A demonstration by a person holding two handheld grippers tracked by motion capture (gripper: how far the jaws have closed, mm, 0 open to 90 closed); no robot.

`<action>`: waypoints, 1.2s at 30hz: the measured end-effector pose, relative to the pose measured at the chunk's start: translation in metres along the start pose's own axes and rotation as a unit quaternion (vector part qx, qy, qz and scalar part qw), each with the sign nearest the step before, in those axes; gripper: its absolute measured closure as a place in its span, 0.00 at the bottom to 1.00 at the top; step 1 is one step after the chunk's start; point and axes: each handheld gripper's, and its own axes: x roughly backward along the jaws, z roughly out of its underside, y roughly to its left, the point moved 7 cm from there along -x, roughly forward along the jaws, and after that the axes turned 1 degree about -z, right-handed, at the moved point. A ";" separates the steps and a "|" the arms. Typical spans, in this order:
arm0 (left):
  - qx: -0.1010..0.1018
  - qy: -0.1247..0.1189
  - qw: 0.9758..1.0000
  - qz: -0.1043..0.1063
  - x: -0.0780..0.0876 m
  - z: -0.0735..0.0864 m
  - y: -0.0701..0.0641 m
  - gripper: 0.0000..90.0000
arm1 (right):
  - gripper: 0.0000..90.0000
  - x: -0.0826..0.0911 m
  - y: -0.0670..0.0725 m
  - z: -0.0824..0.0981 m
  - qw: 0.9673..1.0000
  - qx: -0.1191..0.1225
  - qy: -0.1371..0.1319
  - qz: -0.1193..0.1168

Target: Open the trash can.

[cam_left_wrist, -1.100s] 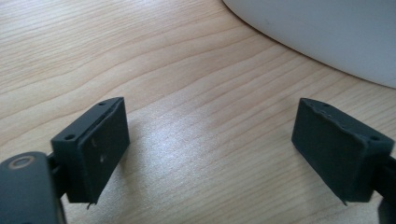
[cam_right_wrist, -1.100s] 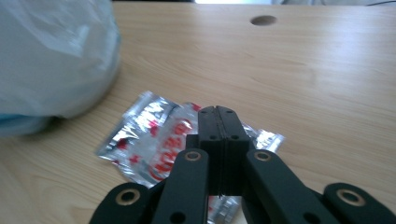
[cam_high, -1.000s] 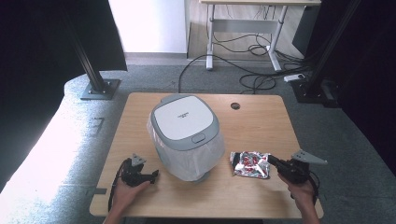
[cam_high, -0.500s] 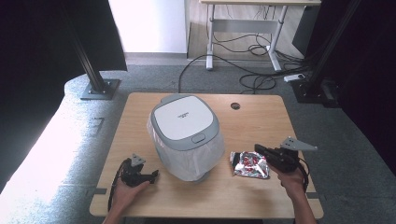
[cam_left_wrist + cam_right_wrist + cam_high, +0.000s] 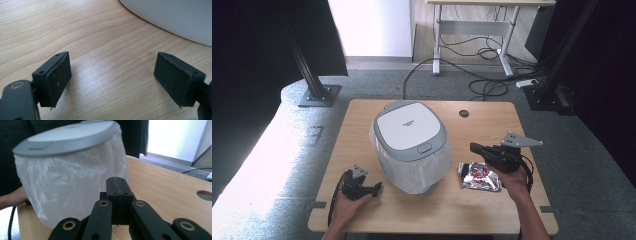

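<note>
While the left hand (image 5: 346, 204) rests low on the desk (image 5: 362, 120) at about seven o'clock in the high view, forearm coming straight up from the bottom edge, its left tongs (image 5: 373, 188) point toward three o'clock, at the base of the bin. The left gripper view looks along those tongs (image 5: 112, 77): the two black pads stand well apart over bare wood grain, nothing between them, with the bin's white wall (image 5: 170, 17) curving across at one o'clock.

The right hand (image 5: 512, 179) sits at about four o'clock, wrist raised off the desk and forearm angled in from the lower right. The right tongs (image 5: 475, 148) are carried above the desk surface, pointing toward nine o'clock at the bin. In the right gripper view these tongs (image 5: 117, 187) are pressed fully together, empty, aimed at the bin's side.

The lidded waste bin (image 5: 412, 145), with a grey and white lid and a white plastic liner bunched around its body, stands at the centre of the desk. A crinkled silver foil packet (image 5: 479, 177) with red print lies flat on the desk just right of the bin, partly beneath the right hand.
</note>
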 end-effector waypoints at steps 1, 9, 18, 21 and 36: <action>0.000 0.000 1.000 0.000 0.000 0.000 0.000 0.16 | 1.00 0.000 0.000 0.000 1.000 0.000 0.000 0.000; -0.001 0.000 1.000 0.002 0.000 0.000 0.000 0.16 | 1.00 -0.019 0.022 -0.022 1.000 0.015 -0.003 -0.026; -0.002 0.000 1.000 0.002 0.000 0.000 -0.001 0.16 | 1.00 -0.034 0.045 -0.041 0.998 0.027 -0.006 -0.058; -0.002 0.000 1.000 0.002 0.001 0.001 -0.001 0.16 | 1.00 -0.040 0.054 -0.045 0.997 0.035 -0.001 -0.068; -0.003 0.000 1.000 0.004 0.001 0.001 -0.002 0.16 | 1.00 -0.068 0.082 -0.050 0.993 0.044 0.018 -0.111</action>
